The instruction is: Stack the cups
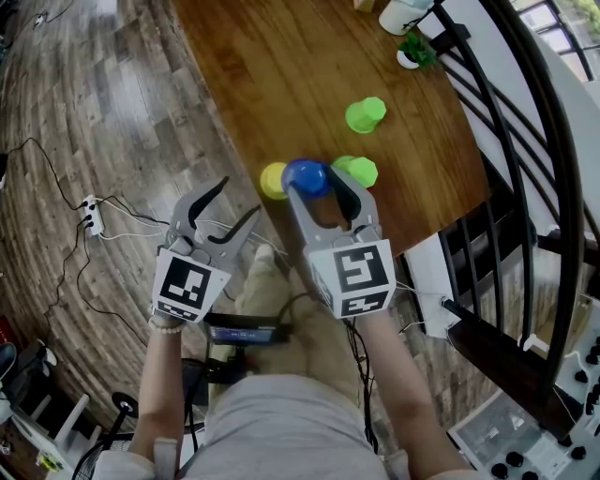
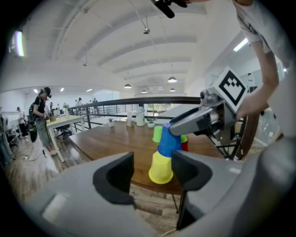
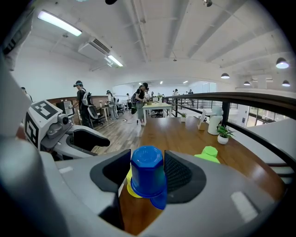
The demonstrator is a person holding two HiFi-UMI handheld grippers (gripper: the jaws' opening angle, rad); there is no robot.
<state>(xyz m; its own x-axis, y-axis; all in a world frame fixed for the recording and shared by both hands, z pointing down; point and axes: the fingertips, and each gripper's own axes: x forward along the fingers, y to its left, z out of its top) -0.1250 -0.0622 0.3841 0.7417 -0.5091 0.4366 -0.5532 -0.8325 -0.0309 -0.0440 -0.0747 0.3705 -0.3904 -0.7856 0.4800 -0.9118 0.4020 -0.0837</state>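
My right gripper [image 1: 317, 183] is shut on a blue cup [image 1: 307, 174], held upside down at the near edge of the wooden table [image 1: 281, 75]. In the left gripper view the blue cup [image 2: 170, 141] sits tilted over the top of an upside-down yellow cup [image 2: 162, 167]; I cannot tell whether they touch. One green cup [image 1: 366, 114] stands farther back, and another [image 1: 356, 171] is just right of the blue one, with a bit of red [image 2: 185, 146] under it. My left gripper [image 1: 239, 199] hangs open and empty over the floor, left of the yellow cup [image 1: 273, 180].
A small plant in a white pot [image 1: 412, 49] and a white object [image 1: 403, 14] stand at the table's far right. A black railing [image 1: 525, 187] runs along the right side. A power strip with cables [image 1: 89, 214] lies on the floor at left.
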